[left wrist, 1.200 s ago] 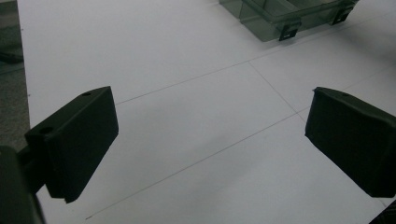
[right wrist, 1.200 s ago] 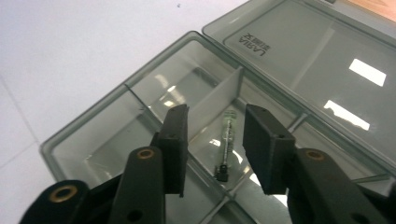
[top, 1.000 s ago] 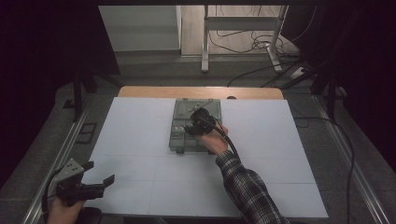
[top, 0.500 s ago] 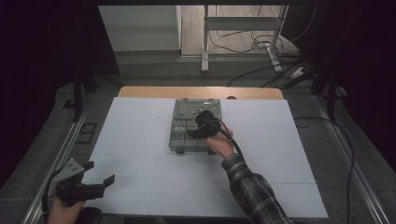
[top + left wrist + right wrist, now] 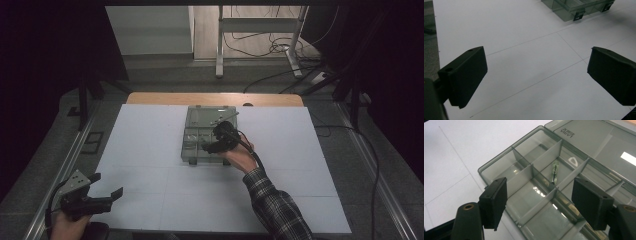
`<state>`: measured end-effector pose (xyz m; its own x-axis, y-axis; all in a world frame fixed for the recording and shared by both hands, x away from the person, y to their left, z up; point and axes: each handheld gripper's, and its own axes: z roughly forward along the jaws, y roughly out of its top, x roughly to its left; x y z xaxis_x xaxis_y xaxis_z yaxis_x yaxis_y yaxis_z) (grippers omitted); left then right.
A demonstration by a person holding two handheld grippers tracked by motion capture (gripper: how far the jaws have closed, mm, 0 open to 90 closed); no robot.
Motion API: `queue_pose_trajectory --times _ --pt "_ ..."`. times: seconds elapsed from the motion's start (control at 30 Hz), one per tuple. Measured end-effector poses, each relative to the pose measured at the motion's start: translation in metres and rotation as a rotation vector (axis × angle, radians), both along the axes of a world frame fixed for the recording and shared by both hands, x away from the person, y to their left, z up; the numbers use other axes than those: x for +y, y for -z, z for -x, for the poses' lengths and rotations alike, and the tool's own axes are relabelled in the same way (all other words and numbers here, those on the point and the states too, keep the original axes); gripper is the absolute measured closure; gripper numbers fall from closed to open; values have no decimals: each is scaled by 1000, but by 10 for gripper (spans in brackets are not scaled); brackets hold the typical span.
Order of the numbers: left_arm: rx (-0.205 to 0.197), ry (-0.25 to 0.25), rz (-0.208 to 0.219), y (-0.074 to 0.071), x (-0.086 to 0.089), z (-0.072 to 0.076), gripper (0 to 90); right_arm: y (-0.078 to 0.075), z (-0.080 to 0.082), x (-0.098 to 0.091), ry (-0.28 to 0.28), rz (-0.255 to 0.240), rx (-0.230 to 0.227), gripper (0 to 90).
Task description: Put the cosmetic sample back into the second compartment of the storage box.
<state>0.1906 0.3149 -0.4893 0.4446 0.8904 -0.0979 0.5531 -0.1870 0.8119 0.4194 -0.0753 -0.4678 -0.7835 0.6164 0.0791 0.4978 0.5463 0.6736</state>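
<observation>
Smoke-grey plastic organiser box (image 5: 207, 135) sits lid-open mid-table; right gripper (image 5: 214, 145) has slid from the box's middle toward its near edge over the last second, jaws wide, empty; small green part (image 5: 555, 171) lies in a middle compartment, likely just dropped; left gripper (image 5: 102, 194) stays parked near-left, jaws wide.

Dim room: white-topped worktop (image 5: 150, 150) with a wooden strip (image 5: 215, 99) along its far edge; grey floor (image 5: 200, 75) beyond, crossed by black cables (image 5: 265, 45); white metal frame legs (image 5: 219, 45); dark surroundings.
</observation>
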Motion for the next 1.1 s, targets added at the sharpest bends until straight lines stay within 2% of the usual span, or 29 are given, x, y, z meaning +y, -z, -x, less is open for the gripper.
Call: queue_pose_trajectory --times 0.27,0.53,0.73,1.1 --pt "0 2 0 0 0 0 32 -3 8 -3 -9 6 -4 209" --pt "-1 5 -3 0 -1 0 32 -2 15 -8 -7 7 2 173" --pt "-2 6 -5 0 -1 0 32 -1 20 -11 -8 31 -3 117" --pt "-2 10 -5 0 -1 0 32 -4 29 -19 -17 -9 7 56"
